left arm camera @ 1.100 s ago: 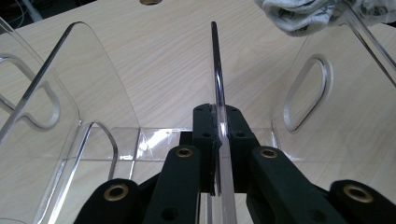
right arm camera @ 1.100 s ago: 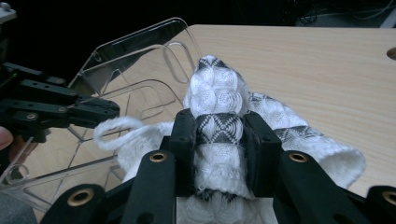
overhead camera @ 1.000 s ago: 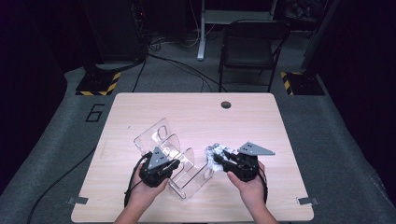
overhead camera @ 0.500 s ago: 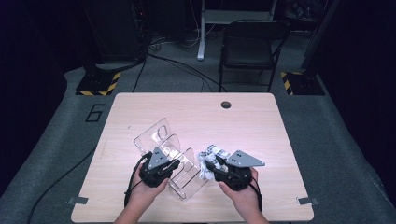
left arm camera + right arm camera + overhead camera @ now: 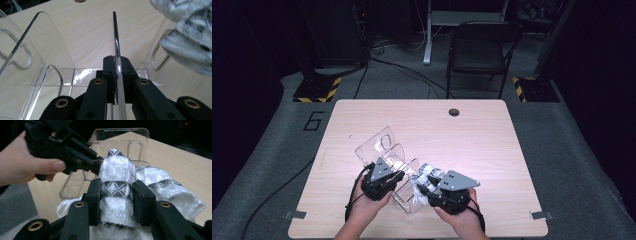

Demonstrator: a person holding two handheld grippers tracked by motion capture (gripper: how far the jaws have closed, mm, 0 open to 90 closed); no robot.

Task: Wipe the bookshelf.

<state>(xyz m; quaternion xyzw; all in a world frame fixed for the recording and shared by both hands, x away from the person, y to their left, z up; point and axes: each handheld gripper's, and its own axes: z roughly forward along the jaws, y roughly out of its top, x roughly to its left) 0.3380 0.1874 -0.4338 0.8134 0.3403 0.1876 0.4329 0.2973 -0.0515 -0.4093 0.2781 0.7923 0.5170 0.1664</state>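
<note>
High view: right gripper (image 5: 421, 186) has carried the knitted cloth (image 5: 426, 175) leftward to the clear acrylic rack (image 5: 384, 150); left gripper (image 5: 393, 176) unmoved.
Left gripper view: jaws clamped narrow on a rack divider (image 5: 115, 37).
Right gripper view: jaws have just been opening, cloth (image 5: 116, 187) between pads, still gripped — release into the slot looks imminent.

floor: grey carpet (image 5: 272, 150) | furniture: wooden table (image 5: 482, 135), black chair (image 5: 477, 55) | light: dim room, table lit

A black folding chair (image 5: 479, 55) stands beyond the table's (image 5: 492, 145) far edge, upper centre. Two yellow-black striped bases (image 5: 314, 90) flank it on grey floor (image 5: 577, 150).
</note>
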